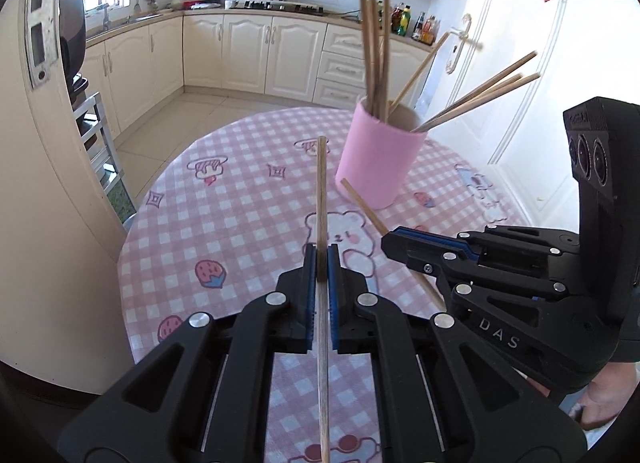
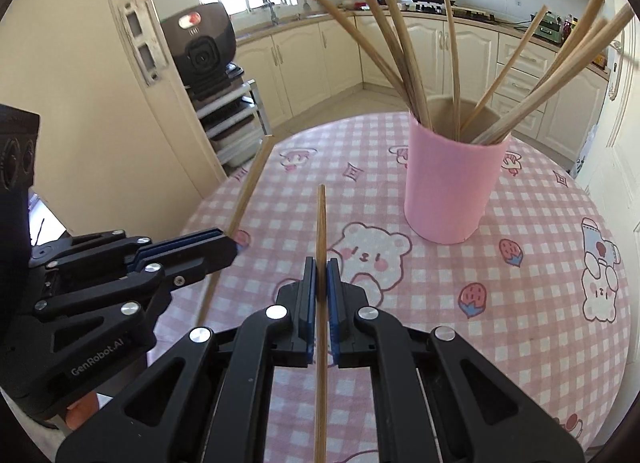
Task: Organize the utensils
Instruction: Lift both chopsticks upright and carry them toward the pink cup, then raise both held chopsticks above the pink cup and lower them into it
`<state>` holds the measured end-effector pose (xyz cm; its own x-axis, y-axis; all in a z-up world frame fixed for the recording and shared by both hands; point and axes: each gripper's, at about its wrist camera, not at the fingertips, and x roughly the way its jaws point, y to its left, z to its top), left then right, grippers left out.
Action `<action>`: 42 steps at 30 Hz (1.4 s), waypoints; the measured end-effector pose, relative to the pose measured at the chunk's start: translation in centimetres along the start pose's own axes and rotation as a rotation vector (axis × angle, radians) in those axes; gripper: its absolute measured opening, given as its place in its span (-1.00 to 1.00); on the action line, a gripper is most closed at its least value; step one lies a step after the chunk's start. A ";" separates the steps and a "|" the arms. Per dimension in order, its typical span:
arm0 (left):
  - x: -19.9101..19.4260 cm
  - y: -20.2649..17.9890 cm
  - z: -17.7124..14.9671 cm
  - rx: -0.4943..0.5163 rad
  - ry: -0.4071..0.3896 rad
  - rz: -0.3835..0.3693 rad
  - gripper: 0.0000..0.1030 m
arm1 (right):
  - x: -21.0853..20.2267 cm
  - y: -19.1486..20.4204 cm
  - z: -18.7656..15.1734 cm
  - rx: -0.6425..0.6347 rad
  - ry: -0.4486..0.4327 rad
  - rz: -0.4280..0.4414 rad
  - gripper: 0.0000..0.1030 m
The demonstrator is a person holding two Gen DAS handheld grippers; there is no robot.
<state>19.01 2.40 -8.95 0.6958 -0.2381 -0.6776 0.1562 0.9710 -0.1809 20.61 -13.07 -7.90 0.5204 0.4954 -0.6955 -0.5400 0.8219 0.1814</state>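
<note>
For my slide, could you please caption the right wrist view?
Right gripper clamps a wooden chopstick near the pink cylindrical holder; the left gripper grips another.

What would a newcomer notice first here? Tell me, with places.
The pink cup stands upright toward the far side of the checked table, with chopsticks fanning out of it. Nearer the cameras, the left gripper and the right gripper each have their jaws shut on one chopstick, pointing ahead toward the cup.
</note>
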 end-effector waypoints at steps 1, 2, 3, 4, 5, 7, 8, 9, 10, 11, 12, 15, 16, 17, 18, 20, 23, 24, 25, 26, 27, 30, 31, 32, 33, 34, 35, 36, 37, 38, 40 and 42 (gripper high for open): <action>-0.3 -0.2 0.1 0.000 -0.008 -0.006 -0.89 | -0.4 0.1 0.0 -0.001 -0.010 0.004 -0.92; -0.7 -0.3 0.2 0.001 -0.016 -0.009 -0.89 | -1.1 0.2 0.1 0.001 -0.028 0.013 -0.92; -1.1 -0.4 0.3 0.001 -0.026 -0.013 -0.89 | -1.7 0.1 0.1 0.007 -0.047 0.022 -0.92; -1.5 -0.6 0.4 0.002 -0.034 -0.019 -0.89 | -2.3 0.1 0.1 0.012 -0.060 0.032 -0.92; -1.9 -0.8 0.5 0.002 -0.041 -0.024 -0.89 | -2.8 0.0 0.1 0.019 -0.076 0.042 -0.92; -2.5 -1.0 0.6 0.003 -0.054 -0.035 -0.89 | -3.5 0.0 0.1 0.032 -0.101 0.060 -0.92; -2.7 -1.1 0.7 0.005 -0.058 -0.040 -0.89 | -3.9 -0.1 0.1 0.042 -0.109 0.076 -0.92; -3.0 -1.2 0.7 0.007 -0.062 -0.043 -0.89 | -4.2 -0.4 0.1 0.050 -0.120 0.084 -0.92; -3.1 -1.4 0.8 0.009 -0.066 -0.045 -0.89 | -4.5 -0.5 0.0 0.056 -0.127 0.090 -0.92; -3.3 -1.5 0.8 0.009 -0.068 -0.046 -0.89 | -4.7 -0.6 0.0 0.061 -0.135 0.095 -0.92; -3.4 -1.5 0.8 0.008 -0.071 -0.049 -0.89 | -5.0 -0.8 -0.1 0.066 -0.144 0.099 -0.92; -4.1 -1.8 0.7 0.011 -0.081 -0.059 -0.89 | -5.7 -1.2 -0.3 0.073 -0.165 0.109 -0.92; -4.3 -1.9 0.7 0.013 -0.083 -0.063 -0.89 | -6.0 -1.4 -0.4 0.083 -0.173 0.125 -0.92; -4.4 -2.0 0.7 0.015 -0.085 -0.068 -0.89 | -6.1 -1.4 -0.4 0.094 -0.175 0.139 -0.92; -4.5 -2.1 0.7 0.014 -0.087 -0.069 -0.89 | -6.2 -1.5 -0.2 0.102 -0.183 0.142 -0.92; -4.7 -2.2 0.7 0.016 -0.092 -0.070 -0.89 | -6.3 -1.7 0.0 0.111 -0.192 0.157 -0.92; -4.9 -2.2 0.6 0.017 -0.094 -0.074 -0.89 | -6.5 -2.0 -0.2 0.120 -0.197 0.177 -0.92; -4.8 -2.2 0.6 0.016 -0.092 -0.079 -0.89 | -6.5 -2.0 -0.2 0.126 -0.196 0.187 -0.92; -4.8 -2.2 0.6 0.013 -0.089 -0.084 -0.89 | -6.4 -2.1 -0.2 0.133 -0.195 0.198 -0.92; -4.8 -2.2 0.6 0.012 -0.089 -0.084 -0.89 | -6.3 -2.2 -0.2 0.139 -0.194 0.205 -0.92; -4.8 -2.2 0.6 0.014 -0.090 -0.081 -0.89 | -6.2 -2.1 -0.2 0.140 -0.193 0.206 -0.92; -4.7 -2.4 0.6 0.020 -0.089 -0.081 -0.89 | -6.2 -1.9 -0.4 0.140 -0.192 0.210 -0.92; -4.6 -2.4 0.6 0.021 -0.088 -0.081 -0.89 | -6.2 -1.9 -0.4 0.141 -0.192 0.211 -0.92; -4.6 -2.5 0.7 0.022 -0.087 -0.081 -0.89 | -6.2 -1.9 -0.4 0.141 -0.191 0.213 -0.92; -4.6 -2.6 0.7 0.024 -0.086 -0.081 -0.89 | -6.1 -1.8 -0.4 0.139 -0.192 0.214 -0.92; -4.6 -2.7 0.7 0.027 -0.086 -0.079 -0.89 | -6.1 -1.8 -0.4 0.135 -0.191 0.212 -0.92; -4.5 -2.8 0.7 0.030 -0.084 -0.080 -0.89 | -6.1 -1.8 -0.4 0.135 -0.190 0.212 -0.92; -4.4 -2.9 0.7 0.032 -0.082 -0.080 -0.89 | -6.1 -1.9 -0.4 0.137 -0.193 0.212 -0.92; -4.3 -3.0 0.7 0.034 -0.082 -0.077 -0.89 | -6.2 -2.0 -0.4 0.139 -0.201 0.210 -0.92; -4.3 -3.0 0.7 0.036 -0.081 -0.077 -0.89 | -6.2 -2.1 -0.4 0.140 -0.202 0.208 -0.92; -4.1 -3.1 0.8 0.034 -0.079 -0.079 -0.89 | -6.2 -2.3 -0.5 0.142 -0.205 0.200 -0.91; -4.0 -3.2 1.1 0.035 -0.077 -0.078 -0.89 | -6.2 -2.6 -0.5 0.149 -0.205 0.207 -0.91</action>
<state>16.49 0.26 -4.92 0.7321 -0.3118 -0.6057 0.2353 0.9501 -0.2047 18.44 -18.40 -4.39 0.5406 0.6899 -0.4814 -0.5534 0.7226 0.4141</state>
